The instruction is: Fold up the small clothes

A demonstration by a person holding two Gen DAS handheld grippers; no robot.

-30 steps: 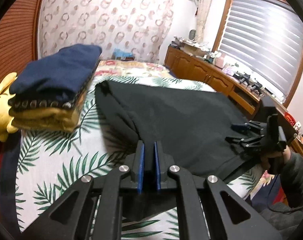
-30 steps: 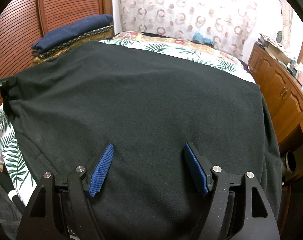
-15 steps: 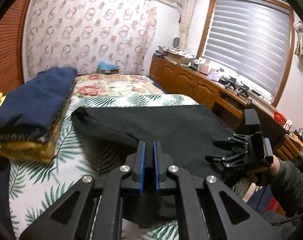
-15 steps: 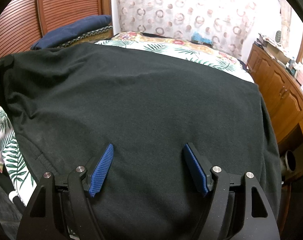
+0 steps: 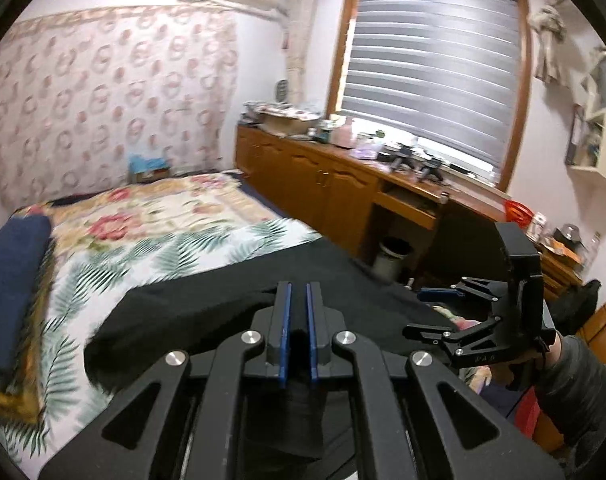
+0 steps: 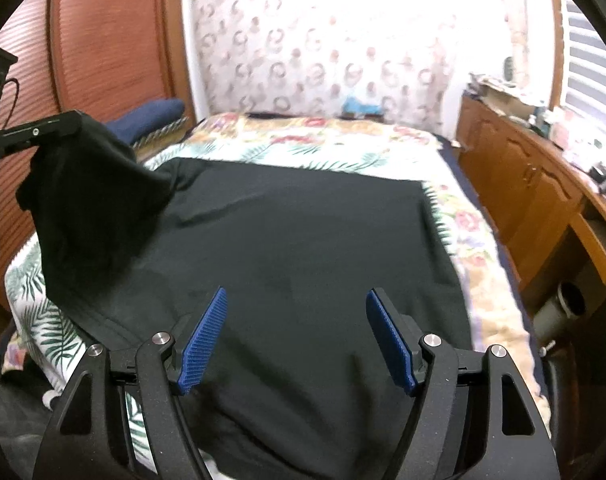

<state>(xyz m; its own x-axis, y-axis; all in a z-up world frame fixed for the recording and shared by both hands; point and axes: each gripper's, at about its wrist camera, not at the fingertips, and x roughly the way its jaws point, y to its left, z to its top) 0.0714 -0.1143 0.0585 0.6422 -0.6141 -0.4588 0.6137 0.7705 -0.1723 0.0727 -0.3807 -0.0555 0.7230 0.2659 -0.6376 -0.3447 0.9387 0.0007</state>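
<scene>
A black garment (image 6: 295,240) lies spread on the bed. My left gripper (image 5: 297,308) is shut on the garment's left edge and holds it lifted; the raised flap (image 6: 91,184) hangs from that gripper (image 6: 59,126) in the right wrist view. The cloth (image 5: 191,312) drapes below the blue pads in the left wrist view. My right gripper (image 6: 297,312) is open and empty, just above the near part of the garment. It also shows in the left wrist view (image 5: 439,308), at the right.
The bed (image 6: 475,232) has a leaf and flower print cover. A stack of folded clothes (image 5: 11,280) with a navy piece on top sits at the bed's left. Wooden cabinets (image 5: 335,196) and a desk line the right side. A bin (image 5: 391,256) stands beside the bed.
My left gripper has risen and swung right, lifting the garment's left edge off the bed. The right gripper has stayed open over the near part and pulled back slightly.
</scene>
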